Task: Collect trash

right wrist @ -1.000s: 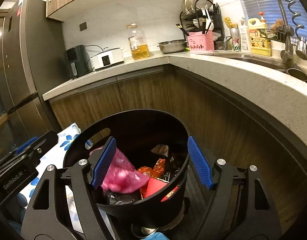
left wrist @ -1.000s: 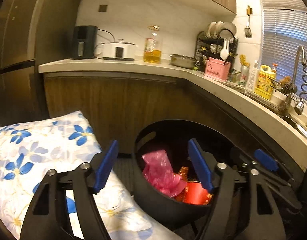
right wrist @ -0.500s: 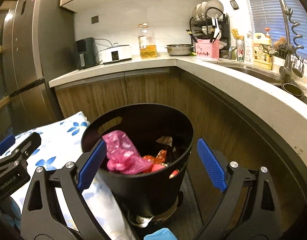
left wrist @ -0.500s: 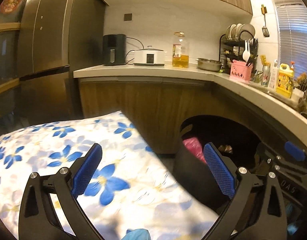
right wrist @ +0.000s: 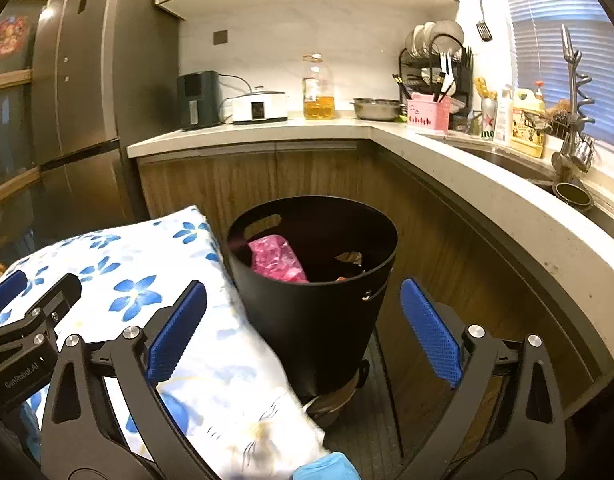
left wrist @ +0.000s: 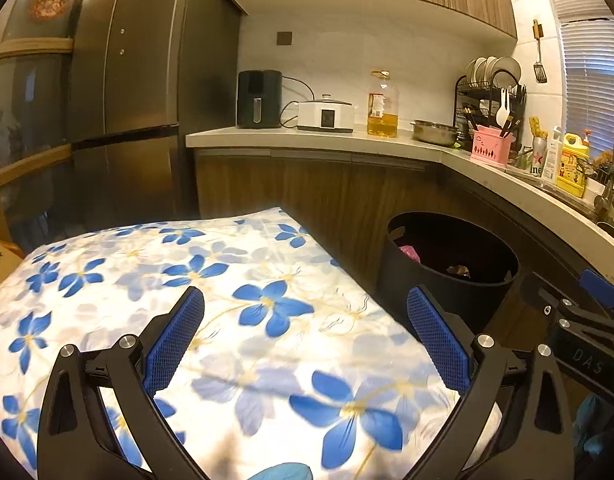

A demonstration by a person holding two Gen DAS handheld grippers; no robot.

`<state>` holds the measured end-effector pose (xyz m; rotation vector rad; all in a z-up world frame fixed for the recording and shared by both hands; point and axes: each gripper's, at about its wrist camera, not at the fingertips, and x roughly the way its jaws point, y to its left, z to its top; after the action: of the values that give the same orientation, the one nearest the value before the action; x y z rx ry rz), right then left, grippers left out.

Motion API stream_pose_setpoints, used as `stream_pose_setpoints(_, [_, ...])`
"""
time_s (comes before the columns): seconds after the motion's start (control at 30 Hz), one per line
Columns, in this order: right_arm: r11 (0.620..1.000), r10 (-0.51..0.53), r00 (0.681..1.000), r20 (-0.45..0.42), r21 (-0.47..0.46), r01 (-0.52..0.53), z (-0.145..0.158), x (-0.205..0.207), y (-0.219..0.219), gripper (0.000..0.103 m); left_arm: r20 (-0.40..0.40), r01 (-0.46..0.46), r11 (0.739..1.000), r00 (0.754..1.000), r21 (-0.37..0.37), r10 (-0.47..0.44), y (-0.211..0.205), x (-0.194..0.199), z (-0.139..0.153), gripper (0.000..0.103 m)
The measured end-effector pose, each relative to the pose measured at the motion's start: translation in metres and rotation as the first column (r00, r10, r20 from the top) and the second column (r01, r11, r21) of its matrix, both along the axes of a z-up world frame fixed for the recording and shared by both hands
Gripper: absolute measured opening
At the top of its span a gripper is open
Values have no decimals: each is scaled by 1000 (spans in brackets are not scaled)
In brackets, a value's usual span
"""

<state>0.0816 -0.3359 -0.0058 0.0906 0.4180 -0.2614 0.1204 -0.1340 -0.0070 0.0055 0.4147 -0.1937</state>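
Note:
A black trash bin stands on the floor by the curved counter, with a pink plastic bag and other scraps inside. It also shows in the left wrist view at the right. My right gripper is open and empty, pulled back in front of the bin. My left gripper is open and empty above the flowered cloth surface, left of the bin. The right gripper's body shows at the right edge of the left wrist view.
The white cloth with blue flowers covers a table beside the bin. A curved counter carries an air fryer, cooker, oil bottle, bowl, dish rack and sink. A tall fridge stands at the left.
Both grippers have pulled back and up from the bin. The left one has swung left over the flowered cloth. Both jaws have opened wider.

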Motion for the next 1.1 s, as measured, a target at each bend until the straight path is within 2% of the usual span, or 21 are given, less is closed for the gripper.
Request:
stream_pose_setpoints(0.4, [999, 38, 999, 15, -12, -38, 7, -48, 27, 98, 10, -11, 1000, 1000, 11, 11, 25, -51, -1, 97])
stream_pose_setpoints(1.1, [997, 76, 997, 27, -20, -76, 10, -76, 47, 98, 33, -34, 999, 999, 13, 34, 42, -81, 4, 97])
